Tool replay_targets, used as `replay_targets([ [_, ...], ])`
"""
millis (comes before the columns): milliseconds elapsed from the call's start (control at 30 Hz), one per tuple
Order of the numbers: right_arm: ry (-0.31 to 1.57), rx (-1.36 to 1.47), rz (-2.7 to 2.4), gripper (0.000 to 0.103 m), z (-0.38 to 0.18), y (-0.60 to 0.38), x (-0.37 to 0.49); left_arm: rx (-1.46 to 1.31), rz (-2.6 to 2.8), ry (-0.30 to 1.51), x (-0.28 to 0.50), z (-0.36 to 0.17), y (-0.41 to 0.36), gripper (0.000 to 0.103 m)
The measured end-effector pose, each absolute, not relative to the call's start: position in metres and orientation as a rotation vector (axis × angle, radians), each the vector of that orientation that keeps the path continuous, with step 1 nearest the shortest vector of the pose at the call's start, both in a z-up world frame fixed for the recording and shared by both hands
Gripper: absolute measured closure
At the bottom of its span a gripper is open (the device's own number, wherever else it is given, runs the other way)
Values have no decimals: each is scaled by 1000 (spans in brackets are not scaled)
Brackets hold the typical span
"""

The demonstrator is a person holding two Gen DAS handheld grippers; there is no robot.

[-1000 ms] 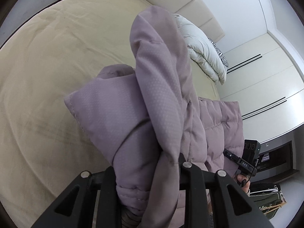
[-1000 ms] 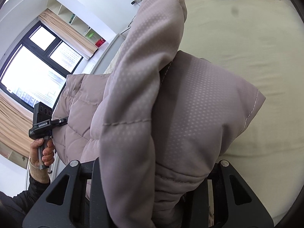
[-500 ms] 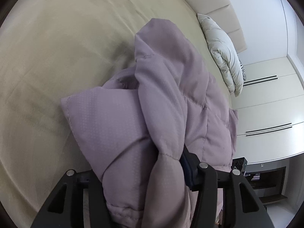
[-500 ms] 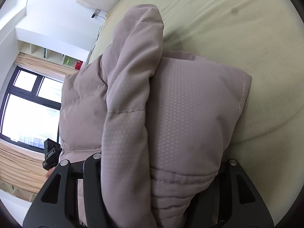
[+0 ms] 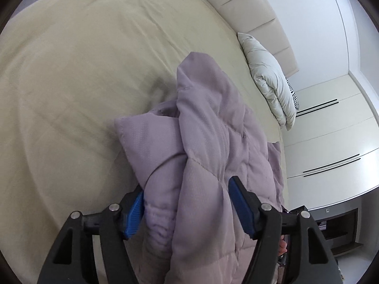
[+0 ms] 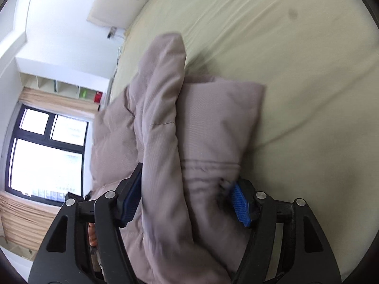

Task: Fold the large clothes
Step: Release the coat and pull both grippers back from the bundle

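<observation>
Cream bed (image 5: 78, 75) fills my upper frame, puffy lilac jacket (image 5: 206, 156) heaped at centre between both pairs of parted jaws; soft, light, slippery, so I'd pinch stitched hems.

Bed (image 5: 83, 75): cream sheet, padded headboard (image 5: 248, 7) at its far end.
Duvet (image 5: 272, 82): white, folded, near that headboard.
Wardrobe (image 5: 331, 130): beyond the bed.
Window (image 6: 45, 156): beside the bed.

Bright daylight pours from the blown-out window (image 6: 47, 156); the right view smears with motion, edges bend and darken.
</observation>
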State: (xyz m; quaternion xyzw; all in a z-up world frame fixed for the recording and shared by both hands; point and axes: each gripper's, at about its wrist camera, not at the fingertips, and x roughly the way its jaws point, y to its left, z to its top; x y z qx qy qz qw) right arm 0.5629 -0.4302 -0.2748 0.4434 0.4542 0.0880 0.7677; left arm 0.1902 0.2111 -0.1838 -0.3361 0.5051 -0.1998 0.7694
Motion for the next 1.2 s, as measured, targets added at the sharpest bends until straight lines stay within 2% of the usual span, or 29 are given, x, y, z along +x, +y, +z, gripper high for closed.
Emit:
replay_targets([
  [33, 961, 965, 170, 38, -269, -437, 553, -708, -422, 1079, 183, -177, 215, 34],
  [167, 839, 827, 28, 38, -221, -441, 516, -528, -360, 931, 148, -133, 215, 18],
  [267, 724, 623, -45, 37, -172, -422, 500, -381, -321, 783, 115, -93, 205, 7],
  [367, 605, 419, -84, 34, -129, -392, 485, -253, -263, 639, 83, -54, 189, 2],
  [467, 440, 247, -80, 19, -91, -348, 459, -108, -168, 452, 45, -15, 162, 0],
  [533, 316, 180, -99, 4, -68, -319, 436, -42, -128, 352, 27, 3, 140, 0],
  [633, 234, 96, -204, 0, -35, -278, 420, 48, -15, 261, -2, 23, 117, 0],
  [833, 291, 172, -168, 0, 10, -240, 402, 33, 46, 325, -20, 45, 108, 0],
  [967, 362, 259, -123, 0, 26, -227, 387, -8, 51, 458, -16, 46, 101, 0],
  [1200, 604, 216, -148, 0, 6, -203, 354, 2, 36, 590, -24, 29, 78, 0],
])
